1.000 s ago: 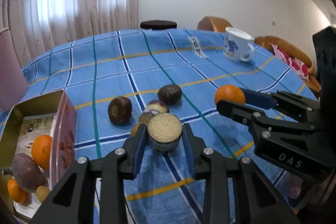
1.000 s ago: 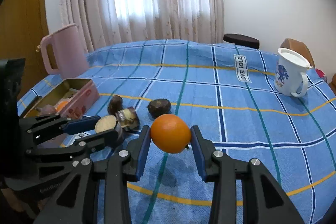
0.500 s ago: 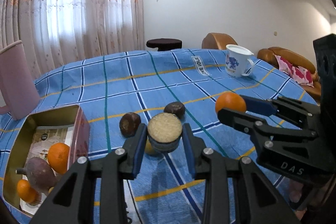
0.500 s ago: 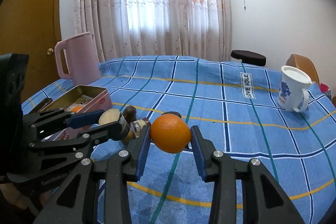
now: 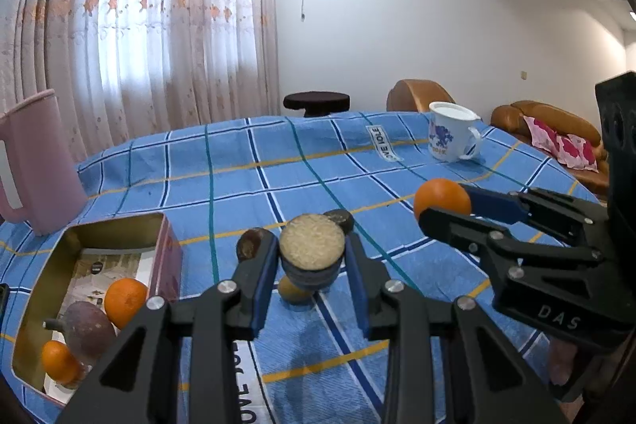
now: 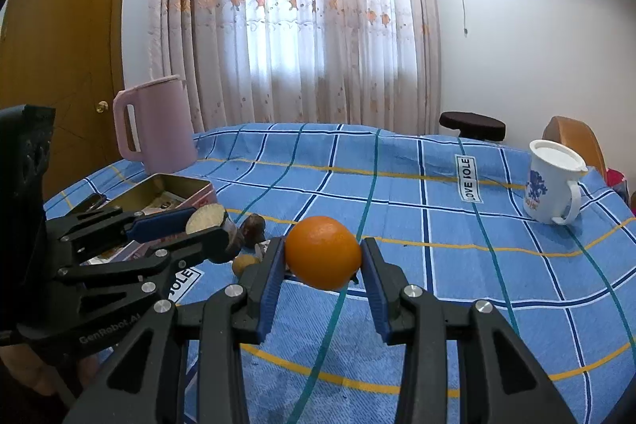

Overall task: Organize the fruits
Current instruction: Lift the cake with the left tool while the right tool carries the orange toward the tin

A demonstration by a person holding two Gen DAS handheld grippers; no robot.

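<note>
Blue checked cloth [image 5: 222, 185] covered the table. At its near left an open tin [image 5: 47, 289] held two oranges [image 5: 125, 301] and one purplish fruit [image 5: 89, 328]. Above the cloth, the left gripper [image 5: 312, 265] clenched a halved fruit [image 5: 312, 245]; the right gripper [image 6: 322, 259] clenched one orange [image 6: 322, 251]. One mug [image 6: 552, 181] stood far right.

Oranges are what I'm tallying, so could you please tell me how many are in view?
3: one orange gripped in the right gripper, two in the tin, a larger and a smaller. More may be hidden.
</note>
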